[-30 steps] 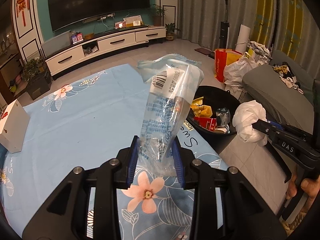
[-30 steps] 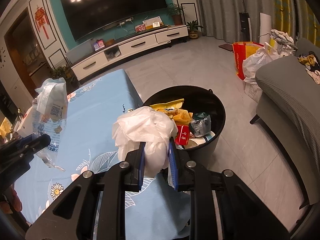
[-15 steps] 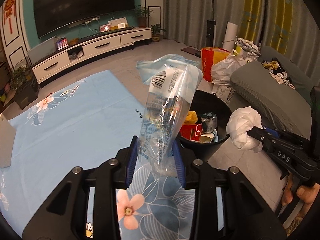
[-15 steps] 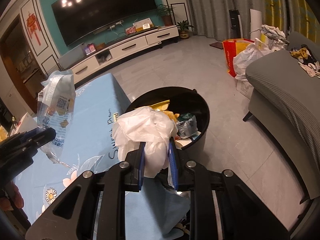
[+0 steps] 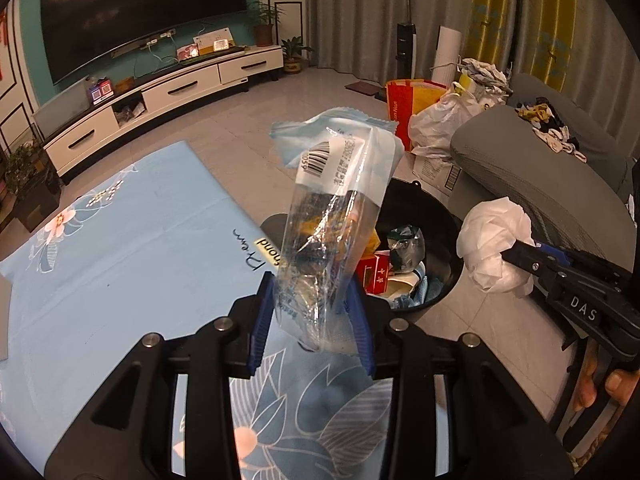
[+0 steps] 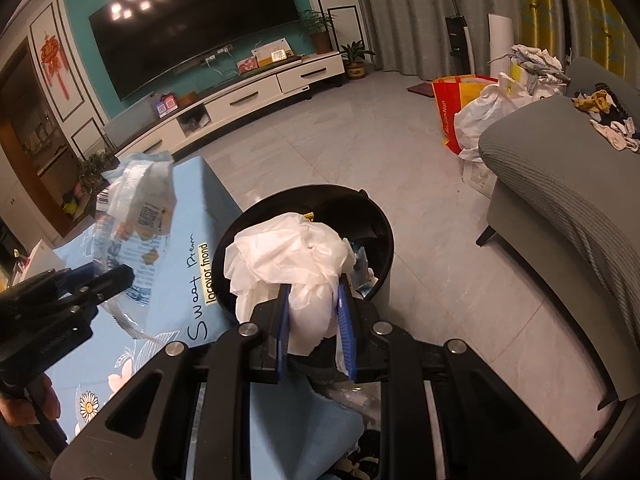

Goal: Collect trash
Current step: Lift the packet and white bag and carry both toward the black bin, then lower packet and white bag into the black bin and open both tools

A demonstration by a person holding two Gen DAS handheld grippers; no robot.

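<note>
Trash is arriving at the black bin (image 6: 376, 216): right tool (image 6: 314, 322) grips white crumpled plastic (image 6: 288, 252), left tool (image 5: 314, 322) clamps a clear wrapper (image 5: 336, 208); next, release over the opening.

dim warm light | lamp glare on TV (image 6: 192, 28) | fisheye edges, perhaps soft

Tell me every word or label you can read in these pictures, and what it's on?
"Sweet Dream": blue tablecloth.
"DAS": right gripper.
Yellow label on the cloth's edge: blurred.
Barcode, digits and print on the clear wrapper: too small.
Red bag: white lettering, unreadable.
</note>
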